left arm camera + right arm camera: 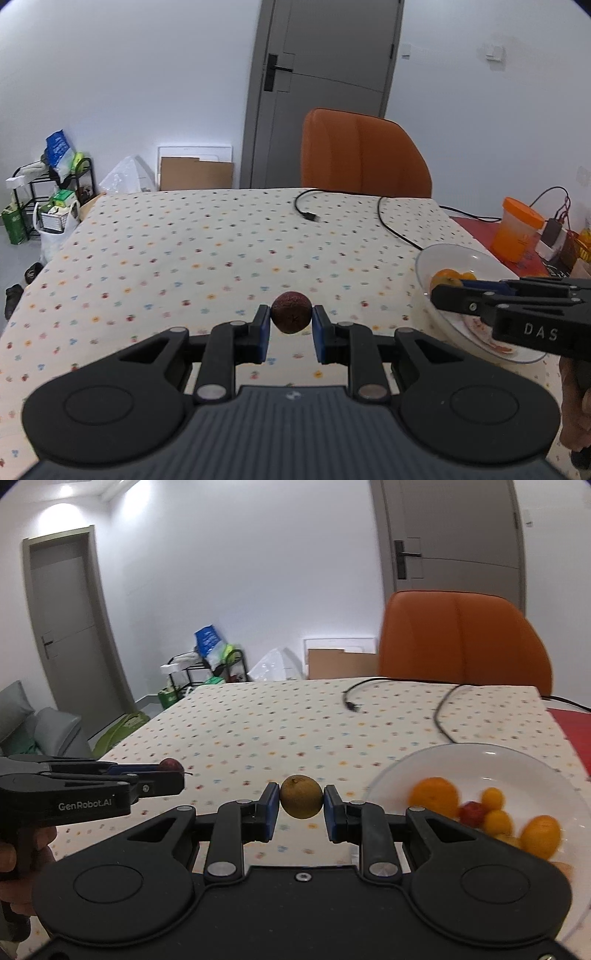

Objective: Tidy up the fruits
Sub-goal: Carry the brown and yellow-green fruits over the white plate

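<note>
**Both tools loaded, bowl partly filled**

My left tool (290, 325) and right tool (301, 806) each have their blue pads clamped on one piece of fruit, held clear above the surface (184, 251). That surface, covered with a cloth printed in small coloured dots, is the largest element. Apart from a black cable (384, 218) trailing across its far side, I see no loose fruit left on the patterned area in either view, though the tool bodies hide the nearest strip.

Next in size is the clear glass bowl (406, 764), standing at the right edge of the surface, just beside my right tool. It already holds several pieces: an orange fruit (434, 797), a second orange one nearer the rim, a few small yellow ones and one small red one; motion blur keeps me from an exact count.

The held items are smaller. My right tool grips a round yellow-brown fruit (301, 801), close to the bowl's left rim. My left tool grips a dark red, rough-skinned fruit (290, 312), farther left over the cloth.

I judge the task near its close: most fruit is collected, and these two pieces remain to be released into the bowl, the right one first.
</note>
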`<state>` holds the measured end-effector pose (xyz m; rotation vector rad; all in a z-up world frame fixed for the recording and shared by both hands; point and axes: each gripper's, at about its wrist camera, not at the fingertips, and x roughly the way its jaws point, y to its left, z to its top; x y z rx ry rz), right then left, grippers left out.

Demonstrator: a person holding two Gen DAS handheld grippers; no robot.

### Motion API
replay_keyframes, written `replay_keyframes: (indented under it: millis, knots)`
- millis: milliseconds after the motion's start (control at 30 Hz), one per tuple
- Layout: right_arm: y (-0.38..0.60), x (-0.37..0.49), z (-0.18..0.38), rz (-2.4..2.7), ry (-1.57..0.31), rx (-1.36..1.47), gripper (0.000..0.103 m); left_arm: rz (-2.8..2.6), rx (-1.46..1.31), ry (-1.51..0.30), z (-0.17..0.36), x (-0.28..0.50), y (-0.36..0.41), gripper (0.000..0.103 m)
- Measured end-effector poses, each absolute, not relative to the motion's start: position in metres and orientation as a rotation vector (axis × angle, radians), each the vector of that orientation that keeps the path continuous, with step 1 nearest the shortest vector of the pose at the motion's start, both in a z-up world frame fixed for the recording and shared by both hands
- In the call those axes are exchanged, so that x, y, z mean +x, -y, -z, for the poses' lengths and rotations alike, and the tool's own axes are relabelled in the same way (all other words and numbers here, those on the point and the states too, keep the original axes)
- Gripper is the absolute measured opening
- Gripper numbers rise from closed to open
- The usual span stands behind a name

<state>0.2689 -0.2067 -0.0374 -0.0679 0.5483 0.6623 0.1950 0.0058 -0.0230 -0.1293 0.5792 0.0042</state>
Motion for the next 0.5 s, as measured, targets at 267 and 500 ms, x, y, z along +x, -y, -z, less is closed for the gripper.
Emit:
replay_keyframes:
  millis: [267, 500]
  knots:
    - [0.249, 0.278, 0.034, -0.583, -0.536, -0.041, 0.024, 0.053, -0.101, -0.572, 0.018, 0.209, 0.027, 0.022]
    - [0.283, 0.285, 0.033, -0.514, -0.526, -0.02, 0.024, 0.104, -0.077, -0.577, 0.019, 0.222, 0.056, 0.022]
